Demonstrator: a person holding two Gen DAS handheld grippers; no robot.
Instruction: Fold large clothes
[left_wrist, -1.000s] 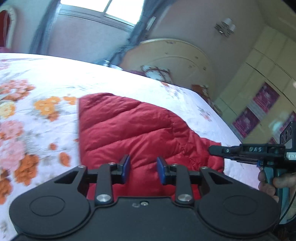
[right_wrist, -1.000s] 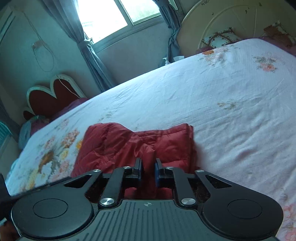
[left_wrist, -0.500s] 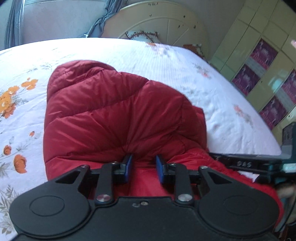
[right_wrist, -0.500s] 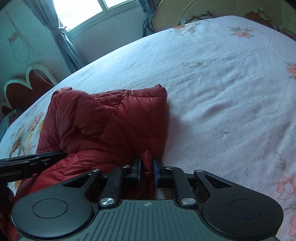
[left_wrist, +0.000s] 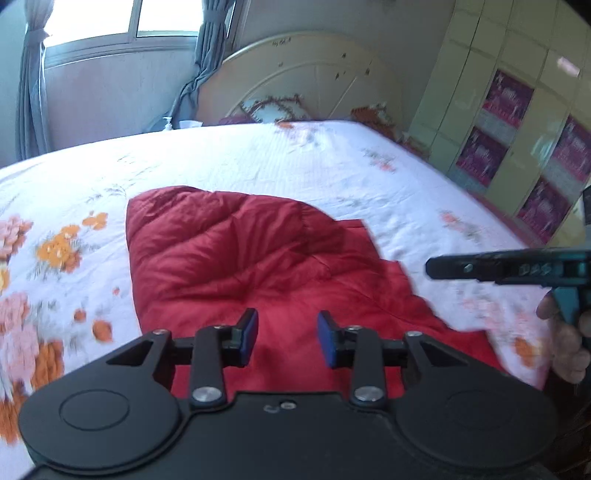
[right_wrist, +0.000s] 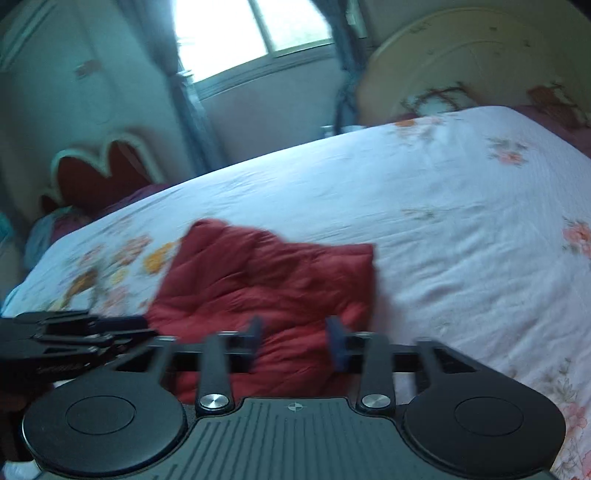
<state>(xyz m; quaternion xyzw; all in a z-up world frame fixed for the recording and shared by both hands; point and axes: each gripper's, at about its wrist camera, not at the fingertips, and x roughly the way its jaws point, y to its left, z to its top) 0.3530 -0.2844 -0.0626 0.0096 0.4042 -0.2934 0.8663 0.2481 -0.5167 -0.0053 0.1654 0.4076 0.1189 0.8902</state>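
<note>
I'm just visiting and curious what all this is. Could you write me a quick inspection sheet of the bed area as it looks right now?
Surface: bed under a white sheet with orange and pink flowers.
Job's things: red padded jacket, lying folded on the sheet near its front edge.
Clutter: nothing seen on the sheet besides the jacket.
Grippers: left gripper open, nothing between its pads; right gripper open, jaws have just been opening, jacket behind them but not pinched. A hand holds the right one.
Cables: nothing seen.
Surroundings: cream headboard, window with grey curtains, wardrobe with pink panels.
</note>
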